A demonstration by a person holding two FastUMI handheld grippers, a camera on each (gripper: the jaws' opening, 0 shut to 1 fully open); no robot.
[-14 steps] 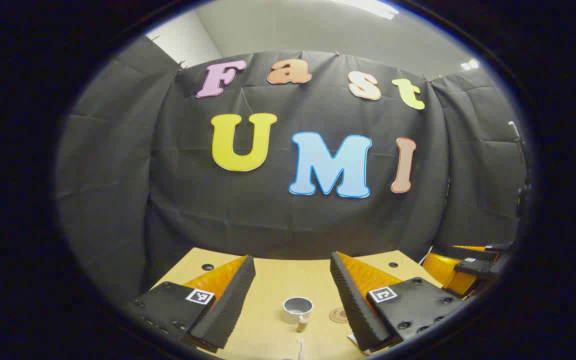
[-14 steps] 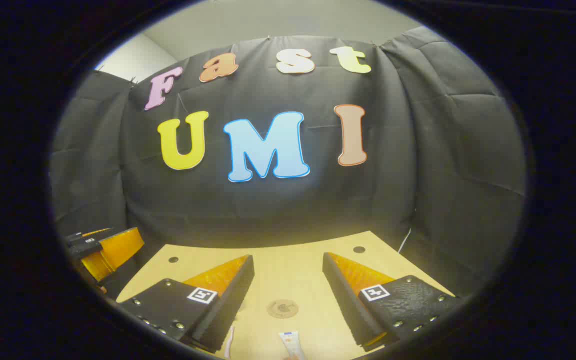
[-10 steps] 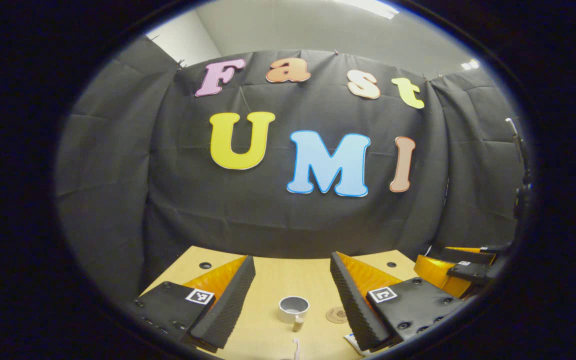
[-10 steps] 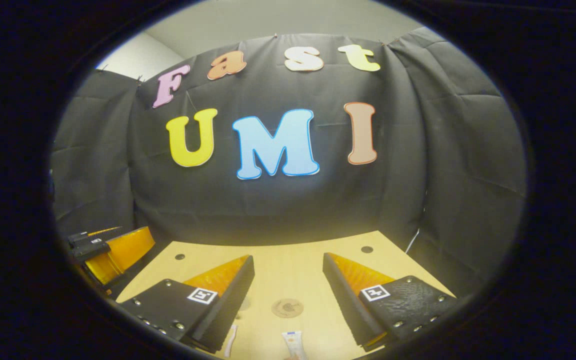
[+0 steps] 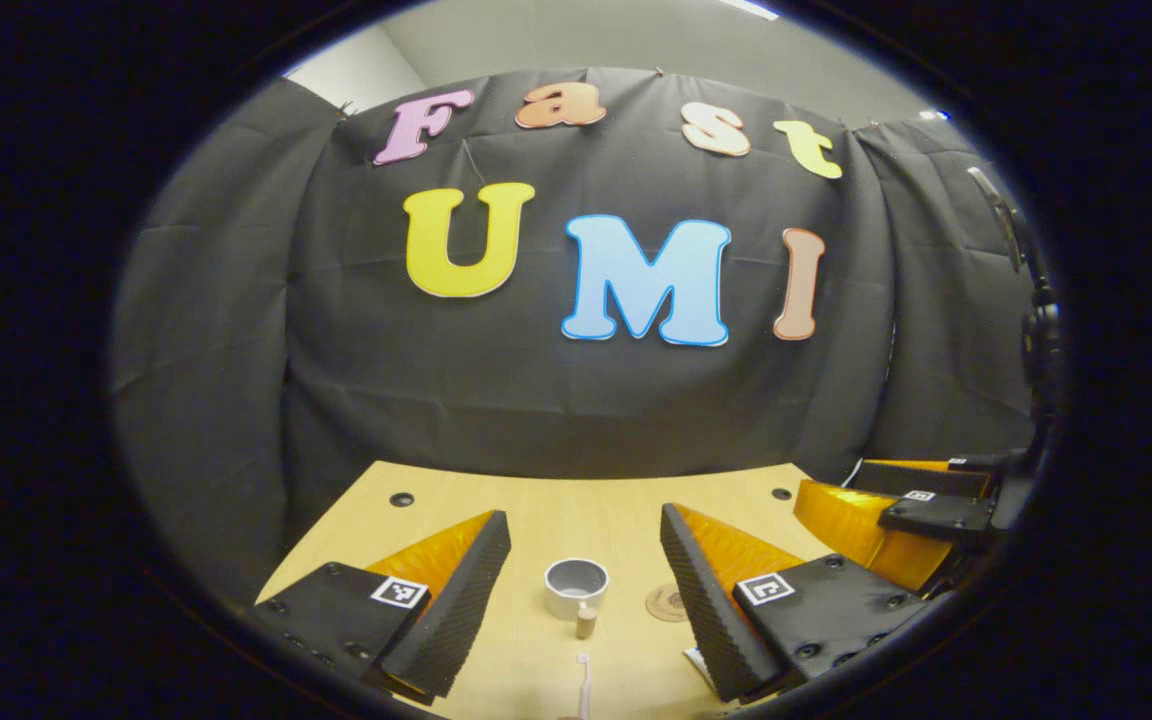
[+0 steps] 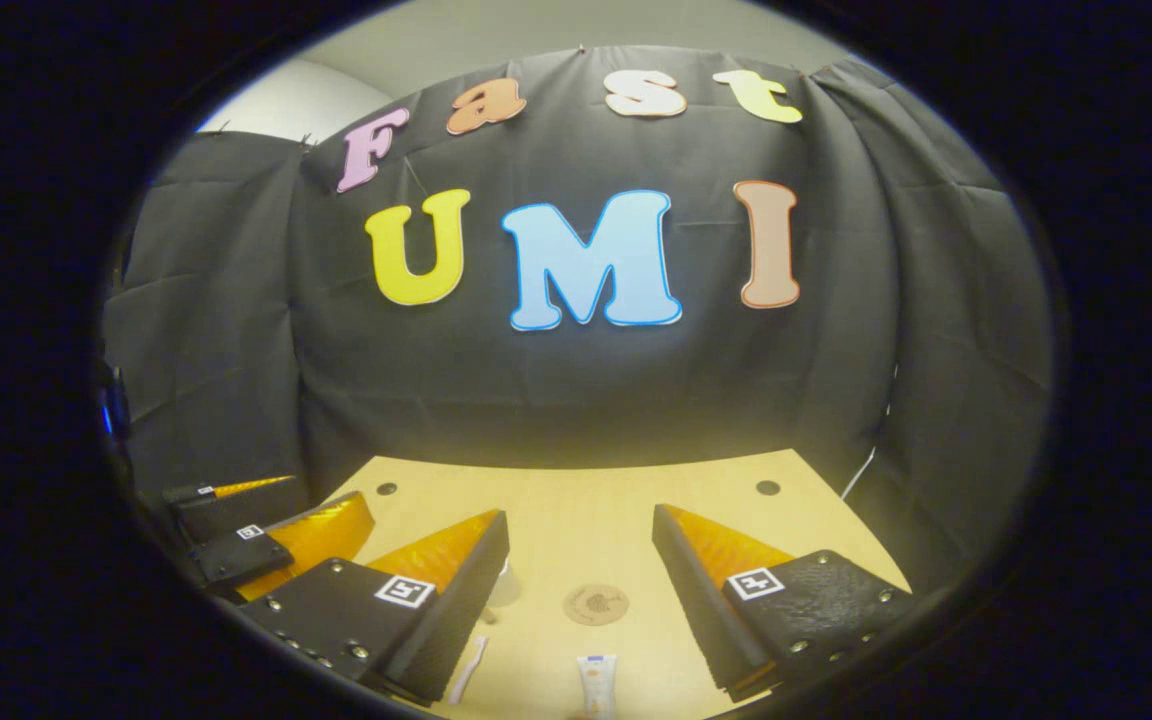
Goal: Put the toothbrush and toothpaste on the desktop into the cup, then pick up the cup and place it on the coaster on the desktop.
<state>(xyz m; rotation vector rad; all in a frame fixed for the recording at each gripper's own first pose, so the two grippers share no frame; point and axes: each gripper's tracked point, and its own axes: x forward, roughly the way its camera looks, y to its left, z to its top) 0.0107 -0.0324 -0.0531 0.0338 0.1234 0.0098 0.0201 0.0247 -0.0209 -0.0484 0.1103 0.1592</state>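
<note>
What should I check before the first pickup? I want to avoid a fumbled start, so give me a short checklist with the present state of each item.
1. Left hand-held gripper open with nothing between its fingers: ok.
2. Right hand-held gripper open with nothing between its fingers: ok.
3. Small grey round cup upright, mouth open, nothing inside yet: ok.
4. Thin white toothbrush lying free on the light wooden desktop, in front of the cup: ok.
5. White toothpaste tube lying free on the desktop, between the right gripper's fingers in the right gripper view: ok.
6. Round brown coaster bare, nothing on it: ok.
</note>
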